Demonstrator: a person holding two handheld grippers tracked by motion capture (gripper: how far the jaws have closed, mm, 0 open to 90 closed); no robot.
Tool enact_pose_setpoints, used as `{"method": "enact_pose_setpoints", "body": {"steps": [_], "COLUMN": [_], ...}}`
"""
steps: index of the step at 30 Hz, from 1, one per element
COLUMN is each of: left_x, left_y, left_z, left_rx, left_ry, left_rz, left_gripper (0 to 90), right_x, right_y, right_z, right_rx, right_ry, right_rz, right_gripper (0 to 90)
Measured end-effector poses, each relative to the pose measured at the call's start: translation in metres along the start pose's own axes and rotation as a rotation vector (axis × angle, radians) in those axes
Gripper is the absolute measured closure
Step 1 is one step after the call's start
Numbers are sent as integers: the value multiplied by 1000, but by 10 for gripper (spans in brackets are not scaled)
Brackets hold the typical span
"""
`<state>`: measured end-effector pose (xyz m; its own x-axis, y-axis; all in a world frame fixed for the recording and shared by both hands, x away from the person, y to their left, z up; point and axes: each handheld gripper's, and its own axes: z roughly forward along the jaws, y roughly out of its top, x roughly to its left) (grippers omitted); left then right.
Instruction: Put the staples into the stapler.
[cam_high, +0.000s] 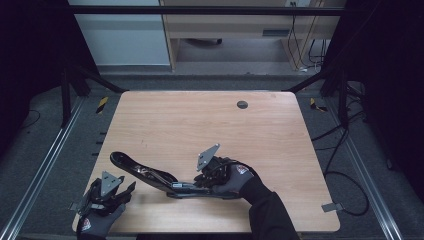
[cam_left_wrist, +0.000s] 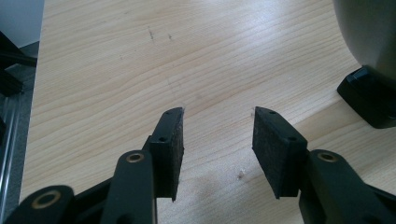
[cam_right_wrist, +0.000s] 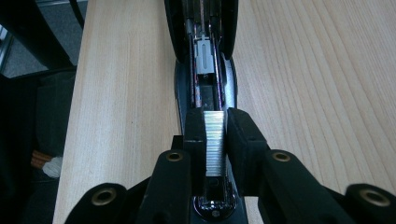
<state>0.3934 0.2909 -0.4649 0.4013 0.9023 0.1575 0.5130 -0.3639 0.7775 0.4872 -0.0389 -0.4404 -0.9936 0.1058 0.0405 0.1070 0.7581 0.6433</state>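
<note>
A black stapler (cam_high: 150, 176) lies swung open on the wooden table (cam_high: 210, 125), its lid raised toward the left. My right gripper (cam_high: 199, 183) is at the stapler's right end, shut on a silver strip of staples (cam_right_wrist: 215, 140). The strip stands upright between the pads, right over the open staple channel (cam_right_wrist: 205, 70). My left gripper (cam_high: 129, 190) rests near the table's front left corner. Its jaws (cam_left_wrist: 217, 135) are open over bare wood with nothing between them. A black part of the stapler (cam_left_wrist: 369, 100) shows at the right edge of the left gripper view.
A small round grommet hole (cam_high: 242, 104) sits near the table's far edge. Metal rails (cam_high: 45, 165) and cables (cam_high: 345, 170) run along the floor on both sides. The front edge of the table is close under both hands.
</note>
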Motion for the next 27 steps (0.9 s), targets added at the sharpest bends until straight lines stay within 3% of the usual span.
{"method": "enact_pose_setpoints", "body": {"steps": [27], "left_x": [0], "left_y": [0], "left_z": [0], "left_rx": [2], "left_ry": [-1], "left_rz": [0], "left_gripper": [529], "right_x": [-2], "right_y": [-1], "right_z": [1], "right_rx": [4], "right_ry": [16], "right_rz": [-22], "right_gripper": [783]}}
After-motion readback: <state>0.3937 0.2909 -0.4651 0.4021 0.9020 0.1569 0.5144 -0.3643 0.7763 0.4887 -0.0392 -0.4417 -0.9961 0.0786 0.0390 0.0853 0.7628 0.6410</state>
